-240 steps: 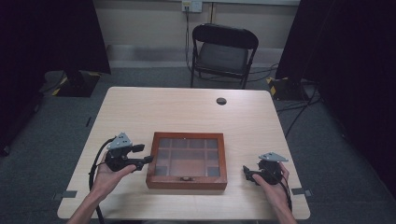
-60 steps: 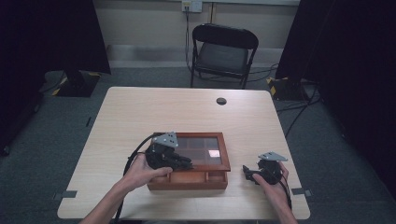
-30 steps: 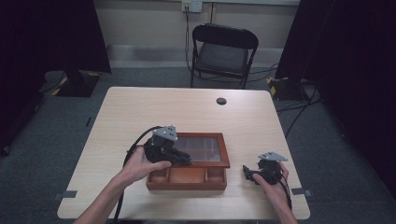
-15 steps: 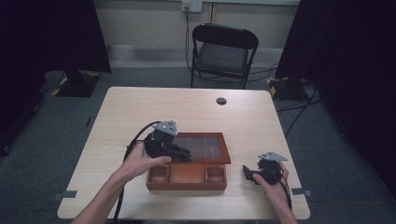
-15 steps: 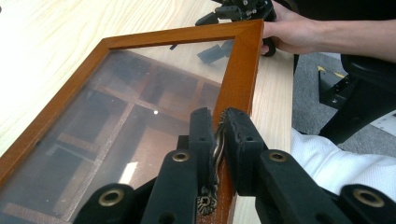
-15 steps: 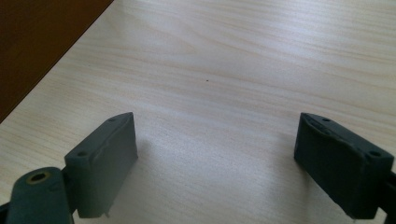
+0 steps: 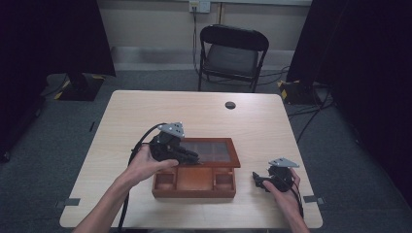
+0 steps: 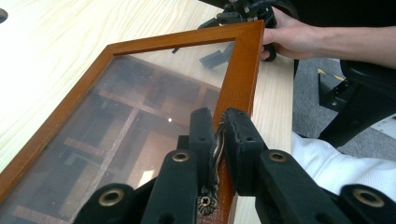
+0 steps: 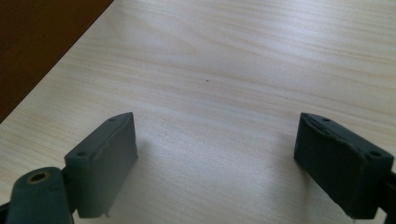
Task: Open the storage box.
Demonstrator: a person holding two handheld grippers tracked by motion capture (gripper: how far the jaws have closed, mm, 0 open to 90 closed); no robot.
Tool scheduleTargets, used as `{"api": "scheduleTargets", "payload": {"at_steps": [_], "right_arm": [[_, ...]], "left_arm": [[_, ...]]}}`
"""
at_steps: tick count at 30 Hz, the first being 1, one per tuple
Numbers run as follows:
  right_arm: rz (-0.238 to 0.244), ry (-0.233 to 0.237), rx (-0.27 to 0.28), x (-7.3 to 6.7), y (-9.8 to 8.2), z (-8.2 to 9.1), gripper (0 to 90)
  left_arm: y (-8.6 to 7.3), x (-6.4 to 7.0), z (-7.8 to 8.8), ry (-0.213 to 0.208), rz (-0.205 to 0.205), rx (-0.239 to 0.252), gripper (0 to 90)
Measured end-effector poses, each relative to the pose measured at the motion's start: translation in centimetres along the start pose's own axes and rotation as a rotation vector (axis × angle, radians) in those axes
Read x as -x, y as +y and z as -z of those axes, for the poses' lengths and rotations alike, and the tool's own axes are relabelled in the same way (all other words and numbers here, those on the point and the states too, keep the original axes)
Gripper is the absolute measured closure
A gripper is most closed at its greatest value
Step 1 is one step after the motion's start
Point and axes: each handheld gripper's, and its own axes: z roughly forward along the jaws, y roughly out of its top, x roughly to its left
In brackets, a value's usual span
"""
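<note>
At frame centre, the left gripper (image 7: 190,158) clenches the brass handle (image 8: 215,149) of the raised glass lid (image 7: 214,150); lower right, the right gripper (image 7: 258,180) rests released.

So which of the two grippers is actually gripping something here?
The left gripper: its jaws are pinched on the small metal handle at the front edge of the wooden box's glass lid. The right gripper sits with jaws spread wide, only bare table between them.

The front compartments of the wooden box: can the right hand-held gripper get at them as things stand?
Probably yes. The left hand-held gripper holds the glass lid raised, so the front compartments lie uncovered, and the open right hand-held gripper sits beside the box.
</note>
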Motion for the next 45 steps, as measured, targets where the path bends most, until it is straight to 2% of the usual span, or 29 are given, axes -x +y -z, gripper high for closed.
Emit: {"api": "scheduleTargets", "payload": {"at_steps": [5,9,12,17,27,34,39,40,41,45], "right_arm": [[-0.001,0.0,-0.001,0.0,0.0,0.0,12.4],[-0.001,-0.001,-0.001,0.0,0.0,0.0,12.4],[0.001,0.0,0.0,0.0,0.0,0.0,12.4],[0.001,0.001,0.0,0.0,0.0,0.0,12.4],[0.001,0.001,0.0,0.0,0.0,0.0,12.3],[0.0,0.002,0.0,0.0,0.0,0.0,12.2],[-0.001,0.002,-0.001,0.0,0.0,0.0,12.2],[-0.001,0.003,-0.002,0.0,0.0,0.0,12.2],[-0.001,0.003,-0.002,0.0,0.0,0.0,12.3],[-0.001,0.003,-0.002,0.0,0.1,-0.1,12.3]], "left_arm": [[0.2,-0.1,0.1,0.002,-0.003,-0.007,81.4],[0.3,-0.1,0.1,0.004,0.007,0.006,81.4],[0.6,-0.2,0.3,0.006,0.003,-0.008,81.4],[0.6,-0.4,0.3,0.001,0.009,0.01,81.5],[1.3,-0.7,0.7,-0.004,0.015,-0.006,81.5],[1.4,-0.8,0.7,-0.003,0.023,0.0,81.5],[1.7,-0.9,0.8,-0.002,0.009,-0.012,81.6],[1.7,-0.9,0.8,0.0,0.017,-0.009,81.6],[1.7,-0.9,0.9,0.0,0.005,-0.02,81.6],[1.8,-0.9,0.9,0.001,0.012,-0.014,81.6]]}}
